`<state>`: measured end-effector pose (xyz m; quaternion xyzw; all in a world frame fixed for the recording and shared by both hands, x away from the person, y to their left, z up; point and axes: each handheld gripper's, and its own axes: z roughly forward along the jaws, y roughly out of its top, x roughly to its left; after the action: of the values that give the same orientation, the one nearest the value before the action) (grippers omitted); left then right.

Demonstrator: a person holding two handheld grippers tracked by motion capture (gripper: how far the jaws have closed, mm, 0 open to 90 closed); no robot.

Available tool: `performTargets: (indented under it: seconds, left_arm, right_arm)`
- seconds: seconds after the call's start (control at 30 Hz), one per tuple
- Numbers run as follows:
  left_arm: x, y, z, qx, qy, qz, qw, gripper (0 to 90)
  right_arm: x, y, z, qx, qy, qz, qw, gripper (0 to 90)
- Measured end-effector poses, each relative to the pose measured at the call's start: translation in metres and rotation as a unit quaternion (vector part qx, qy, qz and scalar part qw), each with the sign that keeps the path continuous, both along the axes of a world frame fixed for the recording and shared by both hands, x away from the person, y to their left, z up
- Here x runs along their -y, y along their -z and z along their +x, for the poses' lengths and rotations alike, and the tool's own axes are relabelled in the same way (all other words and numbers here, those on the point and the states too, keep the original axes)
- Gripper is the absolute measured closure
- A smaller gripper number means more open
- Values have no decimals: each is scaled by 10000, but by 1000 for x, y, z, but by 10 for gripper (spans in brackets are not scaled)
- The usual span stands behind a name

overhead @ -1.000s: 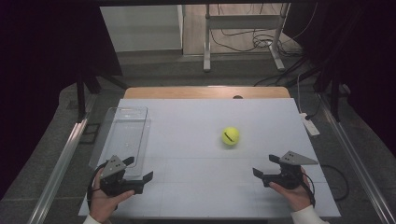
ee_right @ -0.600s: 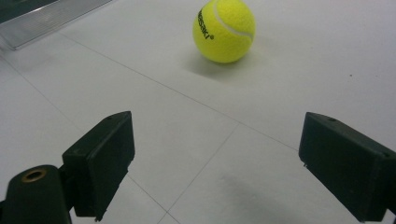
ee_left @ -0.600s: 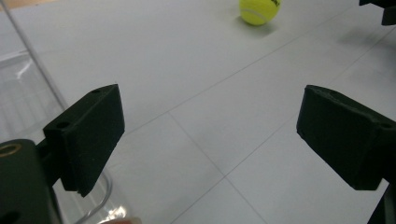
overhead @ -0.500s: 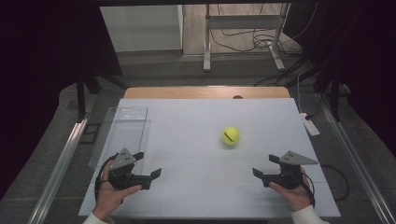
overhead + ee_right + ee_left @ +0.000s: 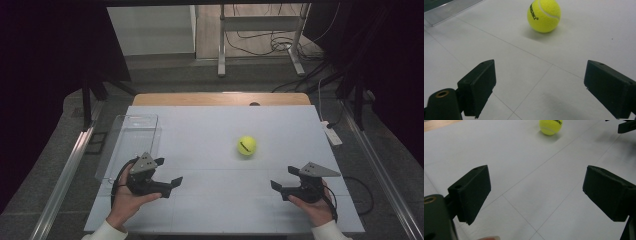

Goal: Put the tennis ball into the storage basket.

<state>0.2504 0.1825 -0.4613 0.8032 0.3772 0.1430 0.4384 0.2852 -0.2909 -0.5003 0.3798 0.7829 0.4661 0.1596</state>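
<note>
The tennis ball (image 5: 246,146) sits free on the counter (image 5: 210,210), right of the clear tray (image 5: 131,142); it's light, springy and rolls, so close either spread, empty hand-held gripper (image 5: 168,176) across its middle.

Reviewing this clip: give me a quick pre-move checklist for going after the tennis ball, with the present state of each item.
1. Tennis ball free on the table, nothing touching it: ok.
2. Left gripper jaws apart, nothing between them: ok.
3. Right gripper jaws apart, nothing between them: ok.
4. Bare table between each gripper and the ball: ok.
5. Clear tray at the table's left edge, away from the ball: ok.
6. Ball at rest, not rolling: cannot tell.
</note>
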Motion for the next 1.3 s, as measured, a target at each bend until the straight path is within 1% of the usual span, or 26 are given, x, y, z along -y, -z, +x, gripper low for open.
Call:
performTargets:
  seconds: [0.1, 0.27, 0.4, 0.67, 0.9, 1.17, 1.3]
  left_arm:
    - [3, 1, 3, -37, 28, 13, 10000, 84]
    - [9, 1, 6, -69, 149, 74, 9998, 84]
    - [12, 0, 9, -89, 214, 75, 9997, 84]
    - [17, -1, 13, -105, 283, 80, 9995, 83]
    - [25, -3, 21, -143, 373, 134, 9991, 83]
    - [31, -6, 27, -114, 416, 127, 9990, 79]
    - [35, -7, 30, -131, 461, 139, 9988, 76]
  right_arm:
    - [0, 0, 0, 6, -8, 0, 10000, 106]
    - [1, 0, 0, 5, -5, -4, 10000, 106]
    - [0, 0, 0, 6, -8, -19, 10000, 106]
    - [0, 1, 0, -1, -10, -37, 10000, 106]
    - [0, 1, 0, 3, -11, -59, 10000, 106]
    - [0, 2, 0, 1, -1, -71, 10000, 106]
    - [0, 2, 0, -2, 4, -75, 10000, 106]
